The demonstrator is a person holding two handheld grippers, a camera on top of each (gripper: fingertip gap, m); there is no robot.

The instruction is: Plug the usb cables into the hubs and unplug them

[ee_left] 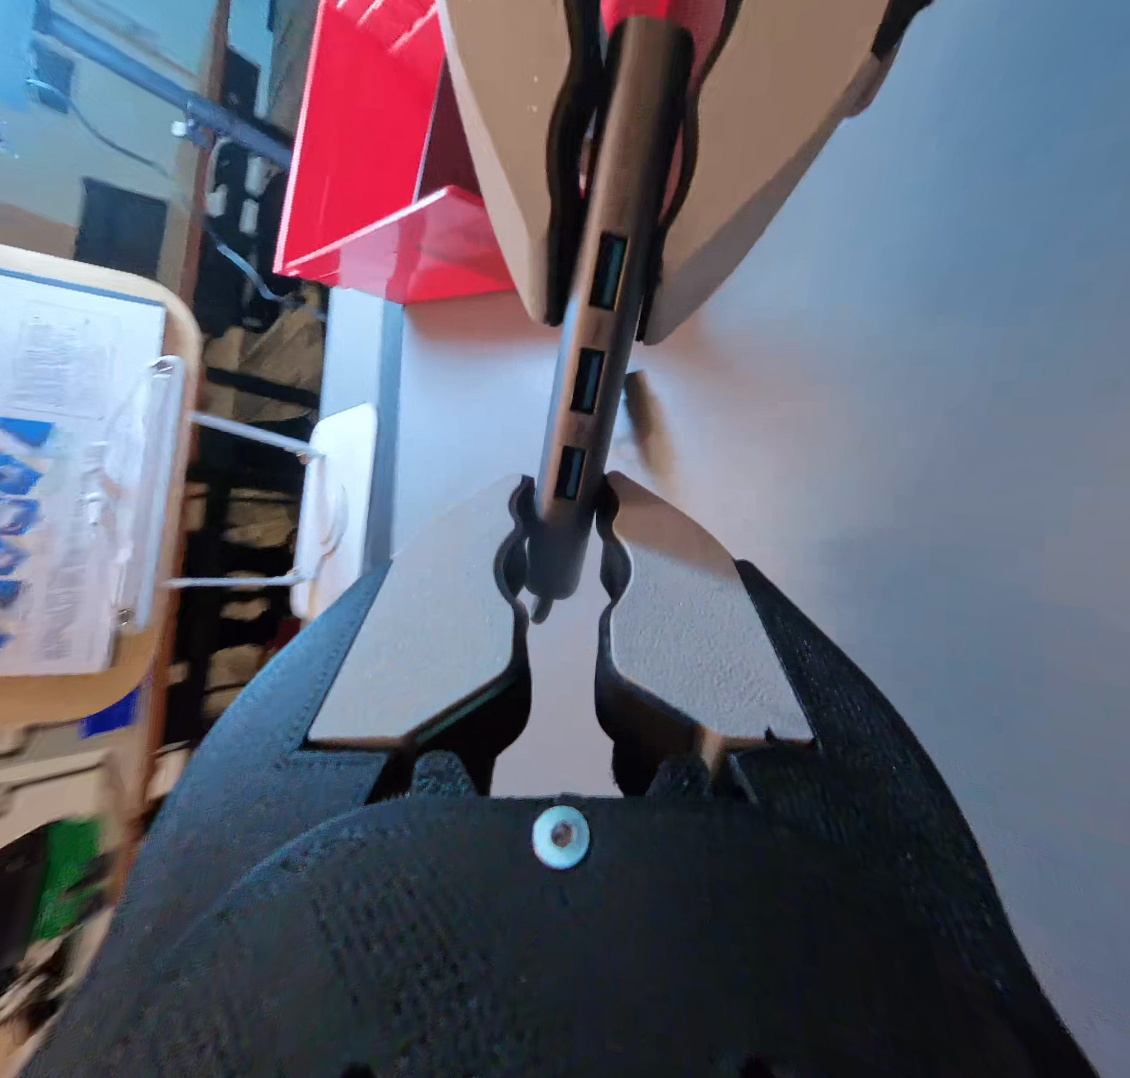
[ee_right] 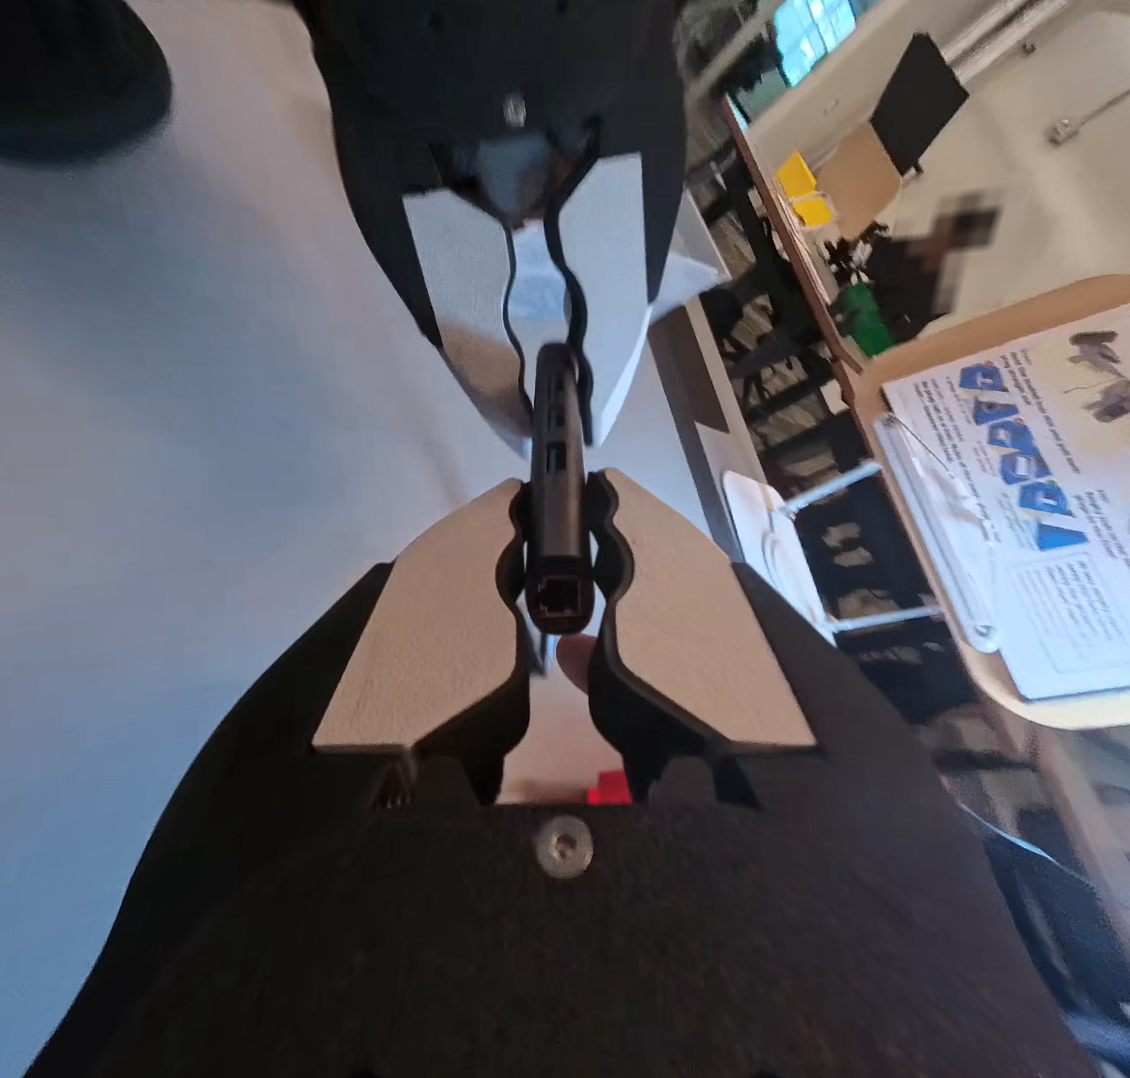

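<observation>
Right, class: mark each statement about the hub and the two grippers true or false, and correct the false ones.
1. Both grippers grip one hub. True.
2. A cable is plugged into the hub's three side ports. False: all three blue ports are empty.
3. The left gripper holds the end with the stubby cable. True.
4. The right gripper is wide open. False: its jaws clamp the hub's other end.
5. The bin behind is green. False: red.
</observation>
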